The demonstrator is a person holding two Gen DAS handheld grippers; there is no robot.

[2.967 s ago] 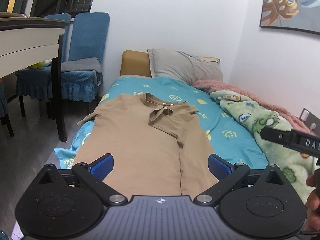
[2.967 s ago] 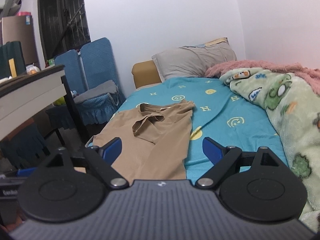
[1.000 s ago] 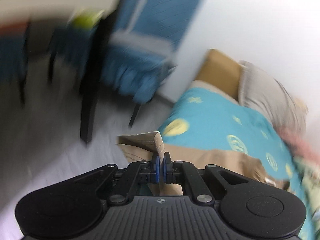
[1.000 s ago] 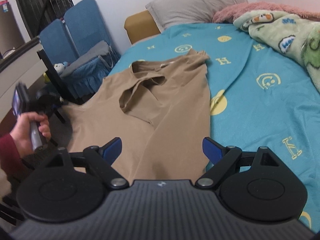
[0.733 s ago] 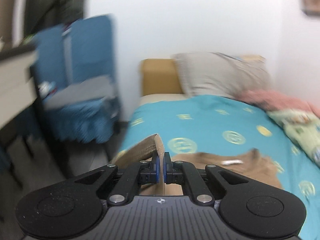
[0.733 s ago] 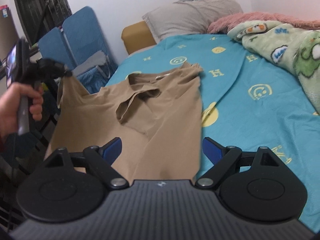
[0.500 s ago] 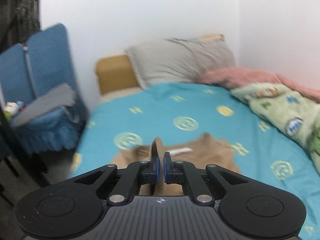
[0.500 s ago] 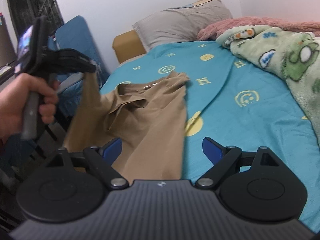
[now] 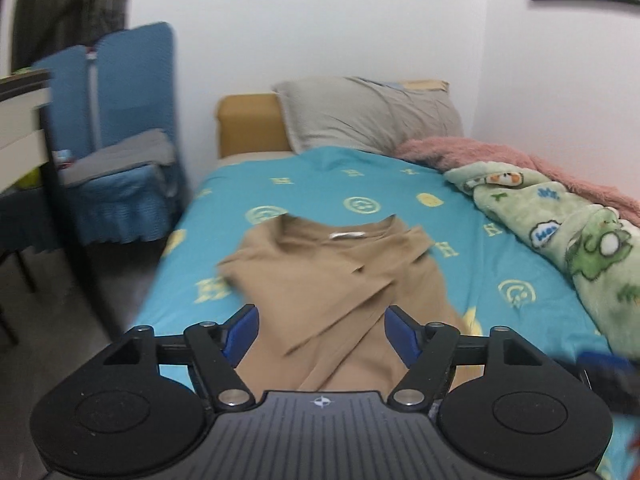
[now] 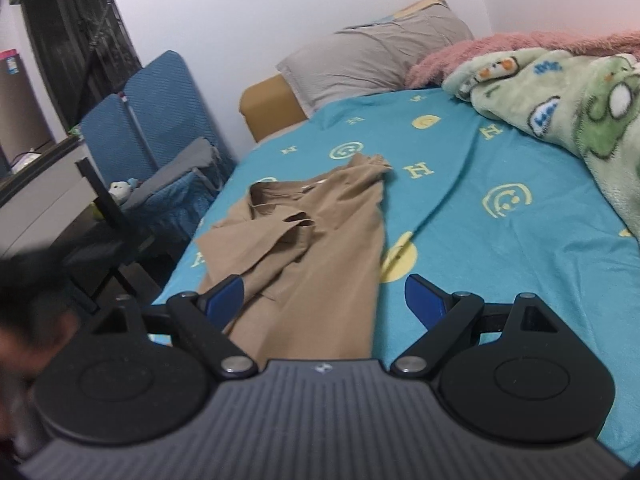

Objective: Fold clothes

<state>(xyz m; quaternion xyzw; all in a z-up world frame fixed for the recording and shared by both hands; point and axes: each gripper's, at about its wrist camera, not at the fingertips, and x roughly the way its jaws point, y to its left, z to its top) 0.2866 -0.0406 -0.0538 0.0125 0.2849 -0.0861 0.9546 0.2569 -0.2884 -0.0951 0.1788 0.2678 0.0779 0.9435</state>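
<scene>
On my left I see the blue chair (image 9: 120,168) with a grey cloth on its seat, then the bed's teal patterned sheet (image 9: 320,184), where the tan collared shirt (image 9: 340,280) lies with both sides folded in over its middle, collar toward the grey pillow (image 9: 372,116). My left gripper (image 9: 320,330) hangs over the shirt's near end, blue pads spread wide and empty. My right gripper (image 10: 326,300) is also wide and empty above the shirt's (image 10: 312,240) hem, with the green cartoon blanket (image 10: 560,92) bunched at far right.
</scene>
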